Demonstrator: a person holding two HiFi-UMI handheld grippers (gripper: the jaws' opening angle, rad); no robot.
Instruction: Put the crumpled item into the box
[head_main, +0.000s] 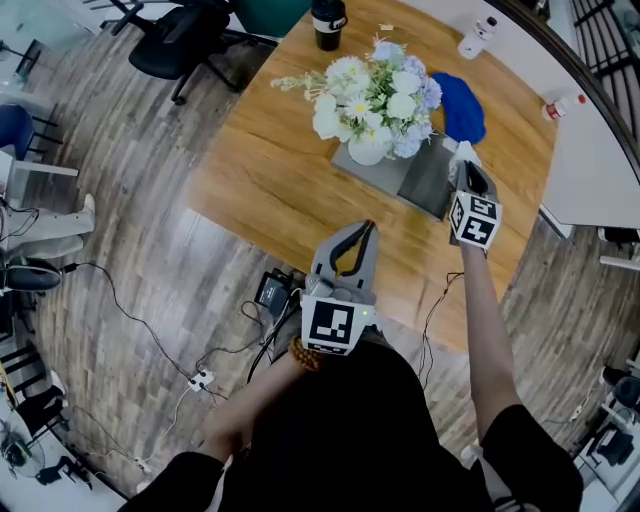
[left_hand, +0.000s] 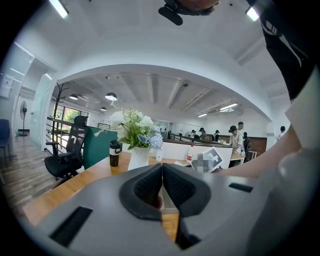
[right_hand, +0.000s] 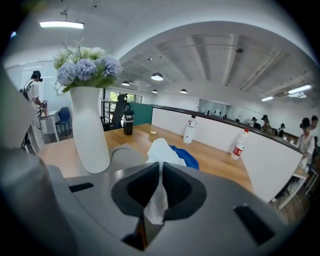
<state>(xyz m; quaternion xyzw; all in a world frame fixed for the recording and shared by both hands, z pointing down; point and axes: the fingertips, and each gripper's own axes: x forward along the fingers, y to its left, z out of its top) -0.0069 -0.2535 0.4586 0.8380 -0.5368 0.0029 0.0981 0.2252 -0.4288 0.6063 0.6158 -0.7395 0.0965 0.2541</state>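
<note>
Closest to the body, the left gripper (head_main: 366, 230) hangs over the near edge of the wooden table (head_main: 270, 175), and its own view shows its pads pressed together with nothing between them. Further out, the right gripper (head_main: 463, 168) is clamped on the crumpled white paper (head_main: 463, 151), which it holds over the right end of the grey box (head_main: 425, 180), so the pick-up looks done and the carry is in hand. The next move, by my reading, is to bring the paper over the box's opening and part the jaws. Only the right gripper view shows the grip plainly: the crumpled white paper (right_hand: 159, 152) runs down between the pads and bunches above them. Only the head view shows how everything lies, with the vase of flowers (head_main: 370, 95) standing on the box, the blue cloth (head_main: 460, 108) behind it and a black cup (head_main: 328, 22) at the far edge.
</note>
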